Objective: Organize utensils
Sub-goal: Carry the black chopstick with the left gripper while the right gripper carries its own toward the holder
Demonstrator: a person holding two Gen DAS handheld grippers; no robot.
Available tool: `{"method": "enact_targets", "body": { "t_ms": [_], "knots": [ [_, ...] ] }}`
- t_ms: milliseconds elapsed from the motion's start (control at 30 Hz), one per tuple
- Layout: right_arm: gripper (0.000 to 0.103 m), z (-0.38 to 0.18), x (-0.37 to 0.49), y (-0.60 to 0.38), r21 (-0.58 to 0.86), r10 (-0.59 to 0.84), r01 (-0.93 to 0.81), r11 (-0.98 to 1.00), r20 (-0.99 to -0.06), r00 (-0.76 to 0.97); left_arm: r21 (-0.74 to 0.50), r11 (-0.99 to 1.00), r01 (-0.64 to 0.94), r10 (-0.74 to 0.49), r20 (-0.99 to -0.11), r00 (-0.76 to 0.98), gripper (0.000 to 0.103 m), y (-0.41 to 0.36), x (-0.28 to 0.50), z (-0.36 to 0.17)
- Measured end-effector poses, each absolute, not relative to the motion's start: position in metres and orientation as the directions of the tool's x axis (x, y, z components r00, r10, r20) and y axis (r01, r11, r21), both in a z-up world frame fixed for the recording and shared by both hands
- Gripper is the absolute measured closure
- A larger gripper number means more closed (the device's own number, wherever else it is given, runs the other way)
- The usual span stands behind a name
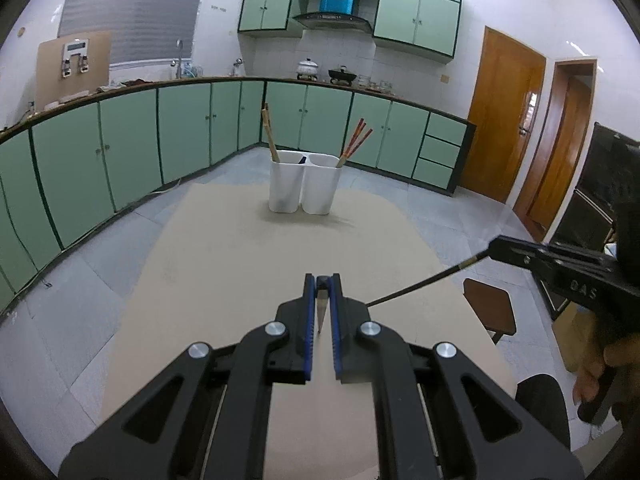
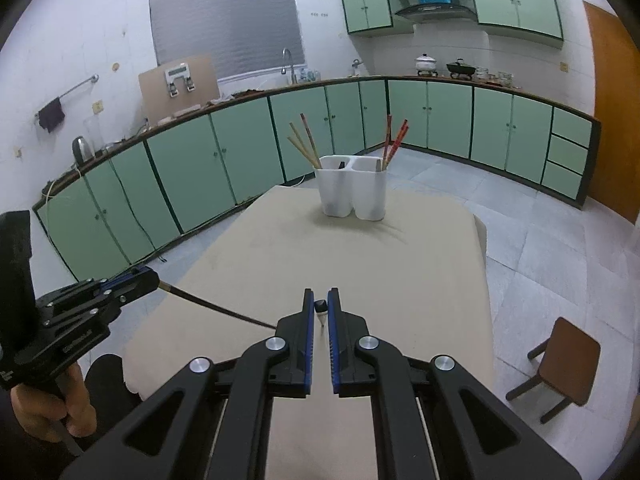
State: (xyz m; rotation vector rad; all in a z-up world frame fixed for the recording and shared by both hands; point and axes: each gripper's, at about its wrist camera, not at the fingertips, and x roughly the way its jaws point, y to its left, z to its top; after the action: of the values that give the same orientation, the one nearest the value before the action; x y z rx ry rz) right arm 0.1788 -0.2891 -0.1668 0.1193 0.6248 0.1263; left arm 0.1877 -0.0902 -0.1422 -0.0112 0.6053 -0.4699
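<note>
A white two-compartment utensil holder (image 1: 304,184) stands at the far end of the beige table (image 1: 224,264); it also shows in the right wrist view (image 2: 351,190). Tan chopsticks (image 1: 270,134) lean in its left cup, red chopsticks (image 1: 356,140) in its right cup. My left gripper (image 1: 322,282) is shut on a black chopstick (image 1: 321,308) seen end-on; its length shows in the right wrist view (image 2: 216,306). My right gripper (image 2: 320,300) is shut on another black chopstick (image 2: 321,312), seen lengthwise in the left wrist view (image 1: 420,284).
A small brown stool (image 2: 564,362) stands on the tiled floor right of the table. Green kitchen cabinets (image 1: 128,140) run along the back and left walls. Brown doors (image 1: 504,120) are at the right.
</note>
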Motion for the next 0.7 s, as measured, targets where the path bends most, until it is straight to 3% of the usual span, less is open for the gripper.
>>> {"method": "enact_targets", "body": {
  "t_ms": [700],
  "knots": [
    [0.096,-0.13,0.266,-0.289,0.113,0.2,-0.169,0.979,-0.684,0.702,-0.159,0.866,0.474,-0.461,-0.623,0.633,0.097,-0.09,0.258,-0.109]
  ]
}}
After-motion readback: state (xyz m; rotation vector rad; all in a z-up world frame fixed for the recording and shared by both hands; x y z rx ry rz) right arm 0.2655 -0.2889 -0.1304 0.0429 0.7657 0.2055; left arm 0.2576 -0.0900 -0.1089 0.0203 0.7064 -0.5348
